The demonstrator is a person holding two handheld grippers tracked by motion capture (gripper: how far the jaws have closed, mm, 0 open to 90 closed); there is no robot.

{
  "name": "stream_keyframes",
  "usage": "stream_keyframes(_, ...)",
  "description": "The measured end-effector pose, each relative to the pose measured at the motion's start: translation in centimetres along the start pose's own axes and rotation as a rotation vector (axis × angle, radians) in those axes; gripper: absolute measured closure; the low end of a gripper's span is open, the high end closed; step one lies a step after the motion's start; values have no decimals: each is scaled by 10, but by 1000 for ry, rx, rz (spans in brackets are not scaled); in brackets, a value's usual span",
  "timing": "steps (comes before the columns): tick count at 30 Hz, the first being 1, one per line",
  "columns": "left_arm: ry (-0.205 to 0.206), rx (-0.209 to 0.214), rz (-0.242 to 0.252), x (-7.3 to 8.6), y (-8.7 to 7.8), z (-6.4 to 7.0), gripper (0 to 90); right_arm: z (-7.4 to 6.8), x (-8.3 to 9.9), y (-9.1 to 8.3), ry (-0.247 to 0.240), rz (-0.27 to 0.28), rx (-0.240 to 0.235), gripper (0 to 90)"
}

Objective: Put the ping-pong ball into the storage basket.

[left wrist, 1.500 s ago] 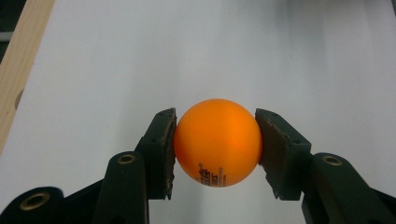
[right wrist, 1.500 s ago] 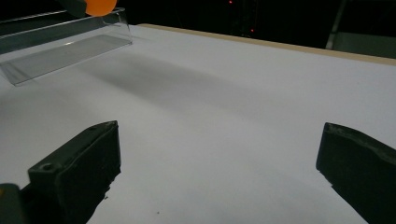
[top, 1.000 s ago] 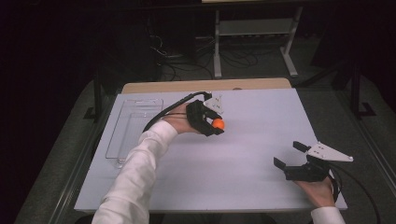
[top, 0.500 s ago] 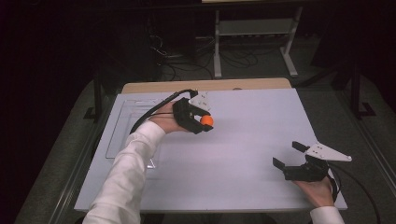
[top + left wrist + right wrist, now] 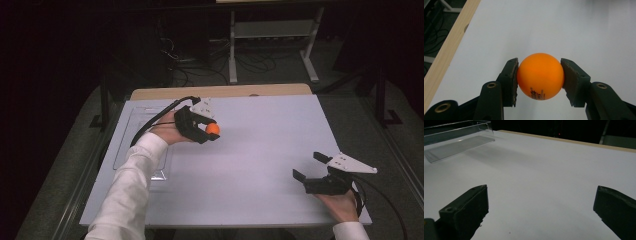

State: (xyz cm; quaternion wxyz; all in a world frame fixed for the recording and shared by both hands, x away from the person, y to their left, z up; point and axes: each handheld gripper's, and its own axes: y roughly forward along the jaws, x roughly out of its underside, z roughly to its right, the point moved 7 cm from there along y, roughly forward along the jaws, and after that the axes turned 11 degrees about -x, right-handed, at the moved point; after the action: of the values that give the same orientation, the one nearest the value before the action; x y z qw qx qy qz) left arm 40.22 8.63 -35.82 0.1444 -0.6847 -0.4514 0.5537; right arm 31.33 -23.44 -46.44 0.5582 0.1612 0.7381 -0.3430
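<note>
Here the left gripper view shows black print on the one orange ball (image 5: 540, 76), unreadable from above. The left gripper (image 5: 209, 128) clamps it at the table's (image 5: 260, 165) 11 o'clock. The one clear tray (image 5: 131, 131), at 9 o'clock, holds nothing visible. The right gripper (image 5: 311, 167) stands spread wide.

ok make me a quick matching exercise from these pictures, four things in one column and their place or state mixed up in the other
Things:
1. orange ball
2. left gripper
3. right gripper
4. clear tray

Places or states:
A. jaws wide apart, nothing between them
B. lies at the table's left side
C. shut on something round
D. pinched between two black jaws

Pairs: 1-D, 2-C, 3-A, 4-B
</note>
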Motion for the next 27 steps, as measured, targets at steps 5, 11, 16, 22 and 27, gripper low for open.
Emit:
stream_keyframes(5,-23,-8,-5,8,-4,-2,506,0,0,0,2,1,0,0)
stream_keyframes(11,-43,-15,-19,19,-10,-5,506,0,1,0,4,-1,0,0)
stream_keyframes(16,-57,-22,-27,25,-14,-7,506,0,1,0,4,-3,1,0)
stream_keyframes(22,-65,-30,-33,28,-21,-10,506,0,1,0,5,-4,0,0)
stream_keyframes(27,-68,-34,-44,32,-27,-12,506,0,1,0,4,-4,-1,0)
